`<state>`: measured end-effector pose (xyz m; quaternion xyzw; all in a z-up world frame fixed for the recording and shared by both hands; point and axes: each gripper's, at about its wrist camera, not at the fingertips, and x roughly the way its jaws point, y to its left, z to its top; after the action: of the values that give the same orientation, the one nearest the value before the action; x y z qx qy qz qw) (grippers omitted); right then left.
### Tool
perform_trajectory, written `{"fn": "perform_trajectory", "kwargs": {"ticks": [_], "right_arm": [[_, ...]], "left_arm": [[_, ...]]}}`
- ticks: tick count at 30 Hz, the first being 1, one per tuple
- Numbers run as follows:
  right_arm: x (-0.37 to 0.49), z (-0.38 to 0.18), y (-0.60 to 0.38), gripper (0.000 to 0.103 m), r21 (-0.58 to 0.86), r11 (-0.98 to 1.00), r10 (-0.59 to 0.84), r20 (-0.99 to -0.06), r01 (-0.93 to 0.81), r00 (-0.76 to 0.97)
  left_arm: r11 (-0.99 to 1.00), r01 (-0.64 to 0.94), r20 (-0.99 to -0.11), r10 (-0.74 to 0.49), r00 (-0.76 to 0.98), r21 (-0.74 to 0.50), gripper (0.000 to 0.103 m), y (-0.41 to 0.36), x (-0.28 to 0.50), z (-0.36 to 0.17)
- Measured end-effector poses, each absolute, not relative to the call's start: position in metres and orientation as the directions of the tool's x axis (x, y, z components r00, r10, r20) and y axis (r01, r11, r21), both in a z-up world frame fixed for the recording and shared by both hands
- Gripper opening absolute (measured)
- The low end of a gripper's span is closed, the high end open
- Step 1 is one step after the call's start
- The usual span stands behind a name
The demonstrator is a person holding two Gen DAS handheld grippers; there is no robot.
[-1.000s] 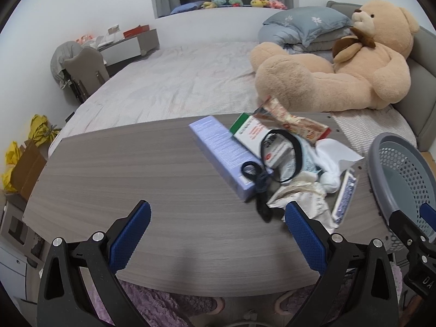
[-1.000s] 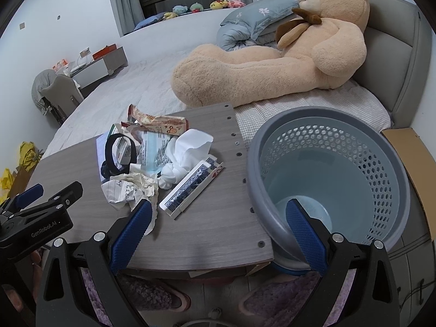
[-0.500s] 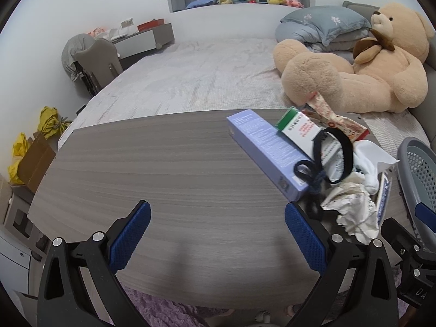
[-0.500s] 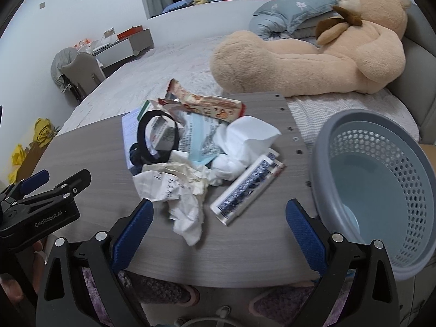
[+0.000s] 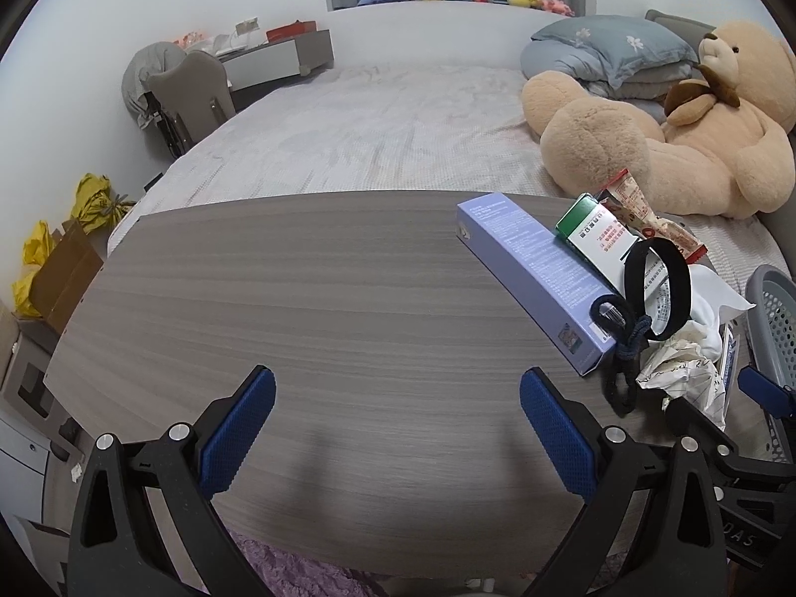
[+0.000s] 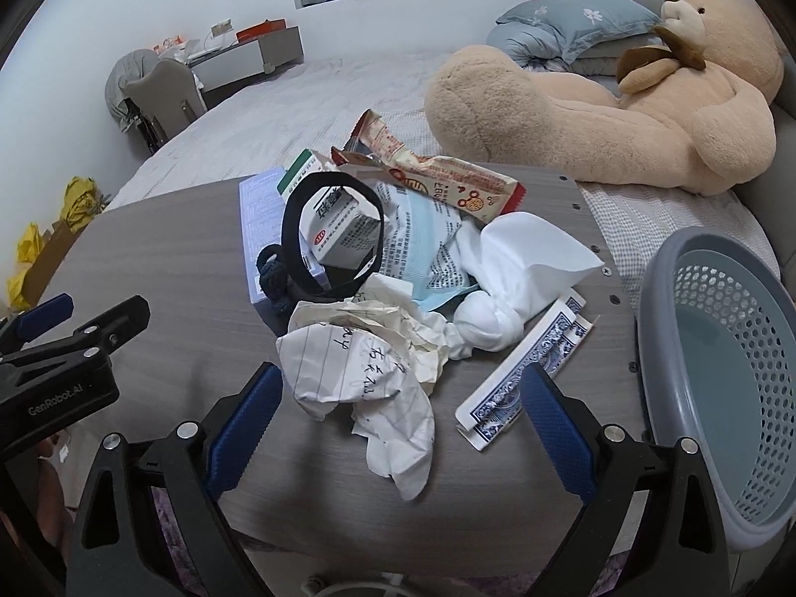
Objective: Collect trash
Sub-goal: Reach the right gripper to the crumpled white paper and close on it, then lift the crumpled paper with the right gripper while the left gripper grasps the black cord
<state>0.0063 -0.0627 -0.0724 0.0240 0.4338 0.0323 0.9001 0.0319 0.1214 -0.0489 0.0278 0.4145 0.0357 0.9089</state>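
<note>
A heap of trash lies on the grey wooden table [image 6: 164, 268]: crumpled lined paper [image 6: 358, 368], a white tissue [image 6: 517, 268], a snack wrapper [image 6: 438, 174], a playing-card box [image 6: 527, 373], a white and green carton [image 6: 338, 229], a black band [image 6: 298, 248] and a long lilac box [image 5: 537, 283]. My right gripper [image 6: 400, 428] is open, low over the crumpled paper's near edge. The grey perforated basket [image 6: 721, 358] stands at the table's right end. My left gripper [image 5: 398, 428] is open over bare table, left of the heap [image 5: 666, 308].
A bed [image 5: 378, 134] lies beyond the table with a large teddy bear [image 6: 622, 104] and blue pillows [image 5: 617, 49]. A chair and desk [image 5: 199, 84] stand by the far left wall. Yellow bags and a cardboard box [image 5: 54, 258] sit on the floor at left.
Both grippers swung left: the right one from over the basket to over the heap, the left one from beside the heap to bare table. Both stayed open.
</note>
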Motion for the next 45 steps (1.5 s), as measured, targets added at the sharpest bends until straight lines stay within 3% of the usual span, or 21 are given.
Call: {"fn": "perform_trajectory", "kwargs": {"ticks": [1,9,12,28,45], "right_arm": [[0.006,-0.073,-0.063,0.093,0.066,0.997,0.075,-0.782,-0.037,0.619],[0.017,-0.08,-0.054,0.056,0.035,0.998,0.058,-0.799,-0.051,0.598],[0.016,-0.08,-0.053,0.05,0.046,0.997,0.075,-0.801,-0.064,0.594],[-0.014,-0.047,-0.062,0.048,0.147,0.986,0.162,-0.752,-0.078,0.638],[-0.057,-0.037,-0.11,0.048,0.157,0.988,0.111,-0.723,0.006,0.682]], "left_arm": [[0.996,-0.042,-0.752,0.085,0.654,0.077,0.097,0.123,0.032,-0.049],[0.998,-0.035,-0.754,0.069,0.653,0.061,0.097,0.126,0.03,-0.05],[0.998,-0.029,-0.756,0.062,0.652,0.057,0.097,0.126,0.028,-0.05],[0.999,0.017,-0.747,0.021,0.664,0.043,0.097,0.11,0.017,-0.04],[0.997,0.076,-0.768,-0.03,0.639,0.024,0.097,0.064,0.019,-0.06]]}}
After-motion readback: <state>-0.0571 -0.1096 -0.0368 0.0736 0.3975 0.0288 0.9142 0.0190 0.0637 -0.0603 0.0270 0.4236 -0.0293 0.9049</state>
